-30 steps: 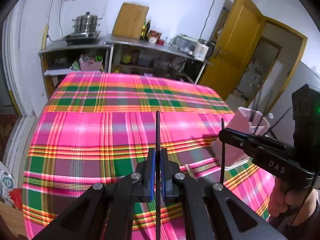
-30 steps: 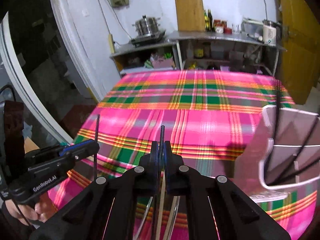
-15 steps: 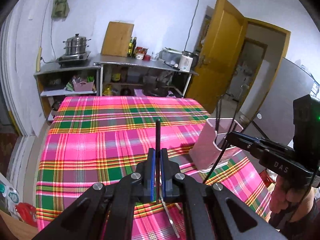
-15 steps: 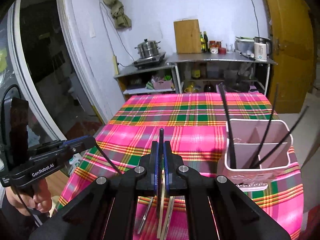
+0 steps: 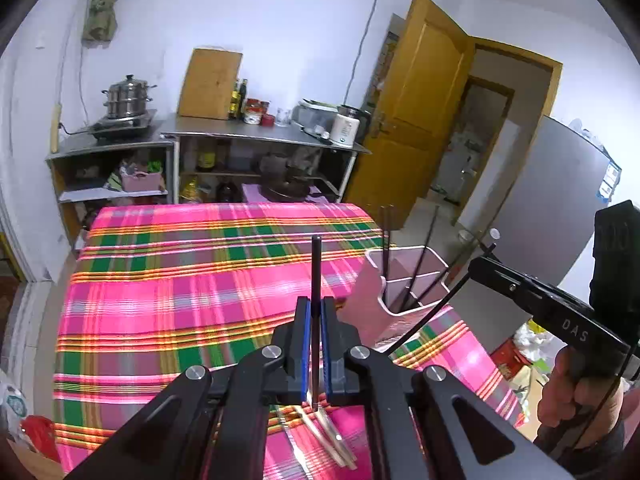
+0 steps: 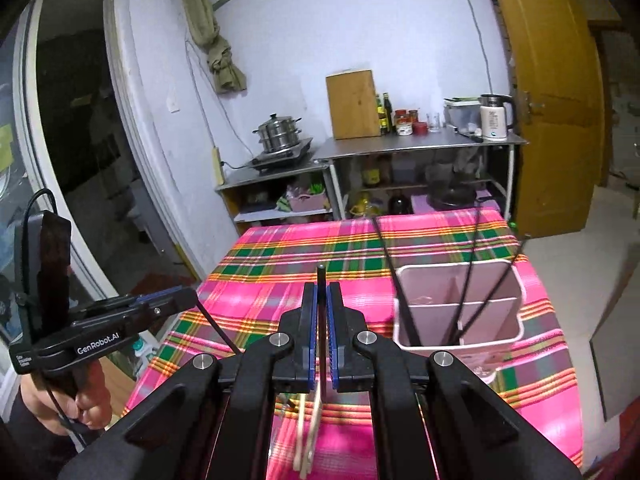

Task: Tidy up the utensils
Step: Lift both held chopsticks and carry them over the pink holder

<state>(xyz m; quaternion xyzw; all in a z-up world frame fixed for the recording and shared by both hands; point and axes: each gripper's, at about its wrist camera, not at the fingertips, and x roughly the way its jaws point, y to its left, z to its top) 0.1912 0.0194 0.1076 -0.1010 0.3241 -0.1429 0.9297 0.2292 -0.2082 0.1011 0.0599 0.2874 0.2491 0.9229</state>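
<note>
My left gripper (image 5: 315, 304) is shut on a black chopstick (image 5: 315, 280) that stands upright between the pads. My right gripper (image 6: 321, 292) is shut on another black chopstick (image 6: 321, 292). A pink divided utensil holder (image 6: 460, 308) stands on the plaid tablecloth (image 6: 360, 256) with several black chopsticks leaning in it; it also shows in the left wrist view (image 5: 408, 284). Both grippers are held above the table's near edge, left of the holder. Pale wooden chopsticks (image 5: 328, 436) and metal utensils lie on the cloth under the grippers.
Steel shelves (image 6: 400, 168) with a pot (image 6: 279, 132), bottles and a kettle (image 6: 494, 118) stand against the far wall. A yellow door (image 5: 416, 120) is open at the right. The right gripper's body (image 5: 560, 320) shows in the left wrist view.
Both grippers have risen and pulled back from the table with their chopsticks. The holder now looks smaller and farther off.
</note>
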